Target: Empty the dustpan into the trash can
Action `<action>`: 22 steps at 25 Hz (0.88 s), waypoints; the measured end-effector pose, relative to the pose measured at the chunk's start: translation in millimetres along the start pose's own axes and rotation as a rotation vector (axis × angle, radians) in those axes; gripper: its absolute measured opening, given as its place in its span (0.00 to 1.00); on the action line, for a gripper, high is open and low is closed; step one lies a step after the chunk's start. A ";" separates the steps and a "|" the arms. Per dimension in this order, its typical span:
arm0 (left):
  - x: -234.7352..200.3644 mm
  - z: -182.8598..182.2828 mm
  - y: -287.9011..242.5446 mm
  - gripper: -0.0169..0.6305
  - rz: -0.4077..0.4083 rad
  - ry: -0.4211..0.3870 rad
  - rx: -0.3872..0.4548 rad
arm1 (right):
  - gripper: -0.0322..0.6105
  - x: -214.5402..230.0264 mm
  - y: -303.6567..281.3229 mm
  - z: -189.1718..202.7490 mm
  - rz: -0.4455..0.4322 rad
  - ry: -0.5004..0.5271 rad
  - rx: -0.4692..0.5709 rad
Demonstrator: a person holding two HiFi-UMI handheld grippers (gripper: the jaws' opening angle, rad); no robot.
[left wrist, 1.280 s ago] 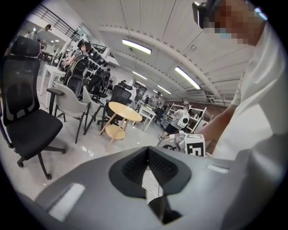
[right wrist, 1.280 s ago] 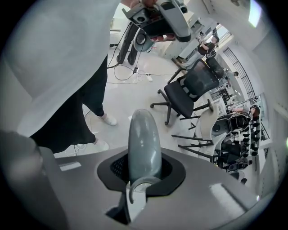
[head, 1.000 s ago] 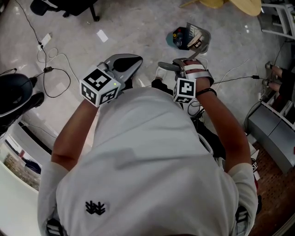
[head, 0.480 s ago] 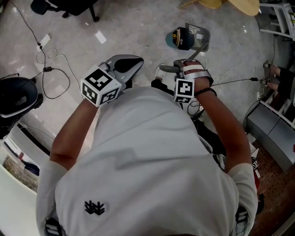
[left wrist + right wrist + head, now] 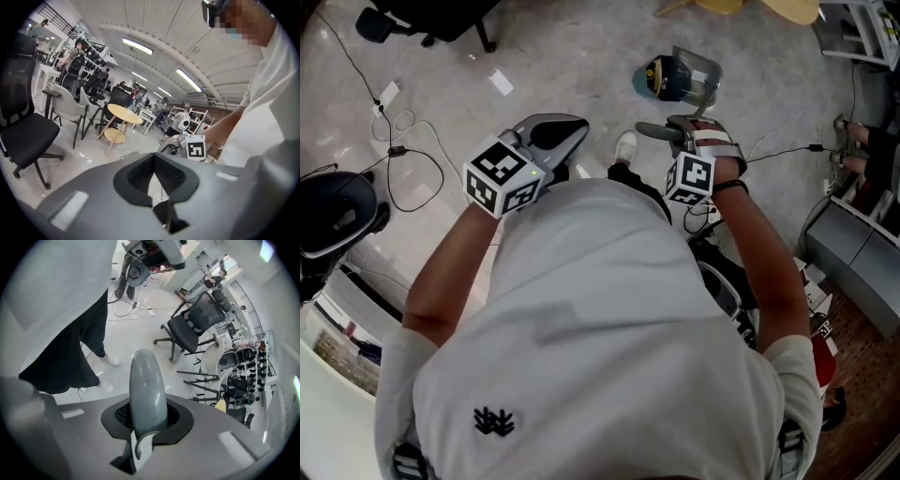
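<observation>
Dustpan (image 5: 679, 77) hangs over the floor ahead of the person, its grey handle (image 5: 147, 390) clamped in the right gripper (image 5: 680, 127), which has drifted slightly rightward. The left gripper (image 5: 562, 127) stays closed on nothing. With no trash can recognisable, carrying likely continues.

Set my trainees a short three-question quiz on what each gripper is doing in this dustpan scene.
1. True or false: the left gripper is holding a brush.
2. What is the right gripper shut on? A) a cable; B) the grey dustpan handle; C) a chair leg.
3. Fill in: in the head view, the dustpan lies ahead of the ____ gripper.

Key: 1 false, its jaws are together with nothing between them. 2 B. 3 right.
</observation>
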State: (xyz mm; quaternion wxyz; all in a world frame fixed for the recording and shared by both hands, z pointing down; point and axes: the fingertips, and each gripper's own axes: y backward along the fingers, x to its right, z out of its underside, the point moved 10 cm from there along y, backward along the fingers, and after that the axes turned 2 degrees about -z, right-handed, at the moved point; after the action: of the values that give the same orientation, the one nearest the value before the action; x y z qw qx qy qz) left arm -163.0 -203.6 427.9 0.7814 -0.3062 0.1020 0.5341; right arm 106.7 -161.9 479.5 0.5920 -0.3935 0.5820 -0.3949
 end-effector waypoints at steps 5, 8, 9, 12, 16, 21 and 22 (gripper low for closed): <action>-1.3 -4.6 -6.8 0.11 0.032 -0.021 -0.020 | 0.12 10.2 2.0 16.5 0.042 -0.098 -0.010; 0.0 -7.3 -9.0 0.11 0.047 -0.035 -0.028 | 0.12 11.4 6.7 24.2 0.062 -0.154 -0.001; 0.1 -7.9 -9.4 0.11 0.051 -0.040 -0.031 | 0.12 12.7 9.4 28.2 0.074 -0.189 0.004; -2.0 -10.5 -10.5 0.11 0.064 -0.054 -0.040 | 0.12 21.2 17.1 44.5 0.120 -0.337 0.016; -2.7 -13.3 -12.9 0.11 0.086 -0.070 -0.053 | 0.12 33.1 25.5 76.9 0.194 -0.571 0.024; 0.9 -14.1 -14.2 0.11 0.105 -0.084 -0.063 | 0.12 42.5 48.7 124.3 0.318 -0.860 0.049; 1.7 -13.8 -14.8 0.11 0.109 -0.084 -0.066 | 0.12 41.4 54.0 134.2 0.344 -0.920 0.054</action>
State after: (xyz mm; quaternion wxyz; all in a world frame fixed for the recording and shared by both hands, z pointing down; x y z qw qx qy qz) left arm -146.7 -214.0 421.5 0.7443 -0.3030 0.0681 0.5912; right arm 241.9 -178.9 415.6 0.8543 -0.4098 0.3065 -0.0914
